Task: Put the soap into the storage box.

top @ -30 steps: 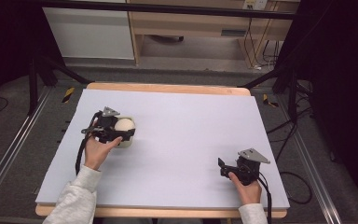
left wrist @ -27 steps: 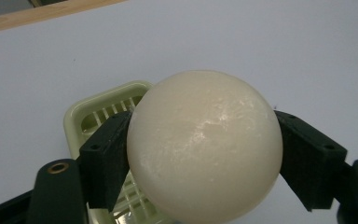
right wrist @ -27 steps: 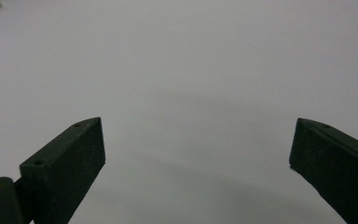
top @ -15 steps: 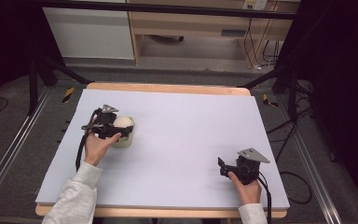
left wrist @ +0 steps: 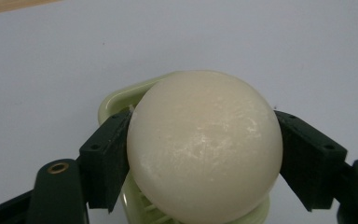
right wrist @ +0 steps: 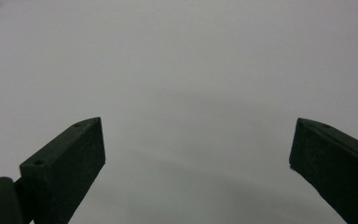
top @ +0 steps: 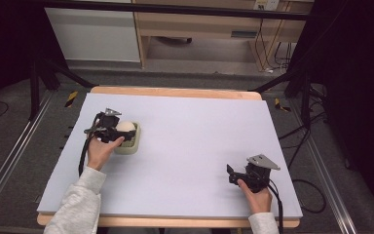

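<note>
Between my jaws, right gripper (right wrist: 198, 154): bare table (top: 199, 141); passage free
Left side: ball (top: 125, 127) in green holder (top: 130, 144) blocks the way

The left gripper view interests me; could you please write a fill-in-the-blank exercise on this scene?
1. The left gripper is shut on a cream-white ____.
2. Under the ball sits a pale ____ dish.
3. The right gripper has its fingers ____ with nothing between them.
4. Both hands work over a light ____ table.

Missing words: ball; green; open; blue

left tongs (top: 121, 134): clamped, far-left of table | right tongs (top: 231, 174): jaws spread, near-right
</note>
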Demonstrator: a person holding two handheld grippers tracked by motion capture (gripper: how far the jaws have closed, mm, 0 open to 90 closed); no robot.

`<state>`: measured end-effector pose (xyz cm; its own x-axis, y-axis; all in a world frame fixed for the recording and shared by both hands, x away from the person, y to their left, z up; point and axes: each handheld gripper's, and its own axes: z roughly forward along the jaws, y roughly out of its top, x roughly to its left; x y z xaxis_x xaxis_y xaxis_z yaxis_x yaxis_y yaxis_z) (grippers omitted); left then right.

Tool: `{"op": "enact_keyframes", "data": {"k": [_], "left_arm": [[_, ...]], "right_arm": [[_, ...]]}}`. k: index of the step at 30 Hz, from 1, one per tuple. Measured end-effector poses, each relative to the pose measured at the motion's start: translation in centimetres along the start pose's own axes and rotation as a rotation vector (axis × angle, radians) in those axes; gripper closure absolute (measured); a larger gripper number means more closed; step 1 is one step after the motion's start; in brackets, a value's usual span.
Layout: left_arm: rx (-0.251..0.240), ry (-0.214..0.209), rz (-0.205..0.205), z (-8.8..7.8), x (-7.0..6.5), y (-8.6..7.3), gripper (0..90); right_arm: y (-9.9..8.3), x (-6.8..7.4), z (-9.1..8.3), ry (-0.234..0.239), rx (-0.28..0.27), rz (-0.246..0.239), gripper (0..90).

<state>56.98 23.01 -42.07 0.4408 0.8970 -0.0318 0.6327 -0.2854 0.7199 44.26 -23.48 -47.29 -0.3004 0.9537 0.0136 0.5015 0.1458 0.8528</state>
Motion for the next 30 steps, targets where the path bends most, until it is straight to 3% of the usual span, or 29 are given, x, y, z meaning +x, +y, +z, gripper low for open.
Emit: {"op": "enact_keyframes", "data": {"k": [12,30], "left_arm": [[0.011,0.003,-0.005,0.3,0.7,-0.3,24.4],[0.058,0.016,0.016,1.6,0.4,-0.9,24.4]], "right_arm": [[0.0,0.1,0.0,-0.001,0.007,-0.001,3.8],[0.0,0.3,0.1,-0.002,0.007,-0.002,3.8]]}}
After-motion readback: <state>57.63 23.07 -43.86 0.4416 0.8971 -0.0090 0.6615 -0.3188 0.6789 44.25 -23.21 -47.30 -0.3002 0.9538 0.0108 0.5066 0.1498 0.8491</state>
